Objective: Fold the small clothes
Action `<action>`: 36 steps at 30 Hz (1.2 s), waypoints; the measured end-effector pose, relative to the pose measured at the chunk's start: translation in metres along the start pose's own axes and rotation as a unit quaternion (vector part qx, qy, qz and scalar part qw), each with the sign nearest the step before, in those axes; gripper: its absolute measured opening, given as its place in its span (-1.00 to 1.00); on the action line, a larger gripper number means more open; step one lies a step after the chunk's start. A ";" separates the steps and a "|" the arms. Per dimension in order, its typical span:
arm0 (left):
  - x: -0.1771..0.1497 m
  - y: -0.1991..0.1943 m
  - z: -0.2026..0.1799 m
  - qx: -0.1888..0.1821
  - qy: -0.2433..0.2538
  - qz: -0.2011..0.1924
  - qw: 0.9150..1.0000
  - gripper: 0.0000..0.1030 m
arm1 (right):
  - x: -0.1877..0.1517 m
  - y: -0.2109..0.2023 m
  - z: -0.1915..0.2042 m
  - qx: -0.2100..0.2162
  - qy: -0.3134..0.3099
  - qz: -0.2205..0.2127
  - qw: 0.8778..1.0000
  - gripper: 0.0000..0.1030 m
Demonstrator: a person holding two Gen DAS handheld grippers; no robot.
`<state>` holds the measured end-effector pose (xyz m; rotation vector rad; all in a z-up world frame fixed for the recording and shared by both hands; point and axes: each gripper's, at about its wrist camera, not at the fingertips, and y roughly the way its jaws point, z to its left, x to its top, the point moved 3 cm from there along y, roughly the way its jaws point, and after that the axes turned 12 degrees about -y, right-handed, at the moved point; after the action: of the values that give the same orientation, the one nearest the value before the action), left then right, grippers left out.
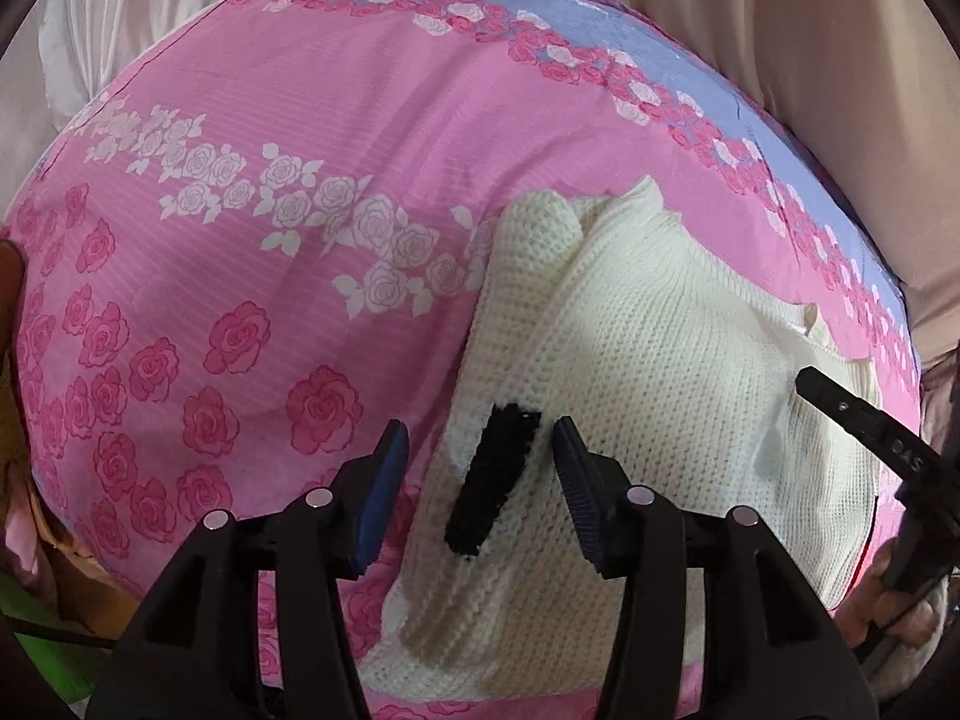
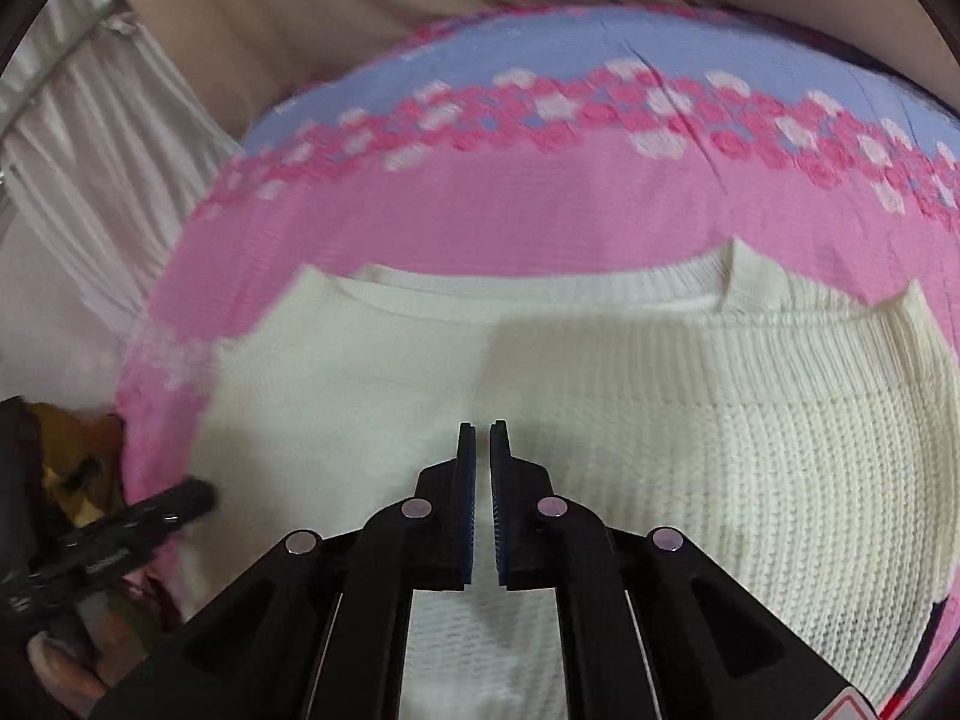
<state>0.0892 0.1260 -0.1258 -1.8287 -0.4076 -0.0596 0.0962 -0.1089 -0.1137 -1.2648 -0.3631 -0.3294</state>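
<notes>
A cream knitted sweater (image 1: 648,360) is lying flat on a pink rose-print sheet (image 1: 252,276), a black patch (image 1: 495,474) showing on the knit. The left gripper (image 1: 480,450) is hovering over that patch with its jaws spread wide. The right gripper (image 2: 482,450) is sitting over the sweater's middle, jaws nearly pressed together, seemingly pinching nothing, though motion blur is softening that view. Pale curtains (image 2: 102,138) are hanging beyond the sheet.

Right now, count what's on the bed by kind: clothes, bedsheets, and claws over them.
Clothes: 1, the cream knit sweater with a black patch.
Bedsheets: 1, the pink rose sheet.
Claws: 2, the left claw and the right claw.
Total: 4
</notes>
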 end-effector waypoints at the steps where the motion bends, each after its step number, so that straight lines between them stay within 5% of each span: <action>1: 0.000 -0.001 0.002 -0.002 -0.002 0.000 1.000 -0.04 | -0.002 0.006 0.007 0.000 -0.012 0.008 1.000 -0.89; 3: 0.001 0.001 0.005 -0.006 -0.007 0.002 1.000 -0.02 | -0.010 0.037 0.016 -0.028 -0.047 0.053 0.997 -0.92; 4: 0.002 0.002 0.007 -0.011 -0.016 0.006 1.000 -0.02 | -0.011 0.040 0.019 -0.032 -0.050 0.043 0.997 -0.93; 7: 0.004 0.002 0.014 -0.042 -0.044 0.025 0.998 0.01 | -0.007 0.016 0.019 -0.007 -0.014 0.023 1.000 -0.82; 9: 0.003 0.004 0.018 -0.056 -0.059 0.035 0.996 0.23 | -0.011 -0.009 0.021 -0.014 -0.019 0.003 1.000 -0.82; 13: -0.007 0.025 0.027 -0.065 -0.099 0.065 0.991 0.23 | -0.053 -0.045 0.013 -0.029 -0.012 0.003 1.000 -0.82; 19: -0.009 0.026 0.021 -0.064 -0.114 0.057 0.990 0.23 | -0.098 -0.045 0.000 -0.023 0.025 0.026 0.999 -0.82; 22: -0.007 0.026 0.019 -0.075 -0.124 0.065 0.987 -0.06 | -0.089 -0.041 0.010 -0.019 0.011 0.015 1.000 -0.82; 23: -0.007 0.026 0.019 -0.086 -0.127 0.068 0.986 -0.36 | -0.084 -0.038 0.012 -0.019 0.006 0.014 1.000 -0.82; 24: -0.007 0.025 0.018 -0.096 -0.129 0.075 0.984 -0.46 | -0.080 -0.032 0.013 -0.021 0.001 0.018 1.000 -0.82; 26: -0.007 0.018 0.017 -0.115 -0.137 0.073 0.981 -0.55 | -0.080 -0.004 0.010 -0.033 -0.007 0.054 0.998 -0.83; 29: -0.006 -0.005 0.006 -0.166 -0.138 0.072 0.974 -0.59 | -0.080 0.006 0.009 -0.035 -0.013 0.045 0.998 -0.92; 36: -0.015 -0.067 -0.078 -0.252 -0.046 0.055 0.965 -0.60 | -0.080 0.004 0.002 -0.010 0.000 0.040 0.999 -0.92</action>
<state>0.0676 0.0652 -0.0441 -2.3617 -0.3760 -0.0003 0.0261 -0.1025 -0.1518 -1.2949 -0.3097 -0.2647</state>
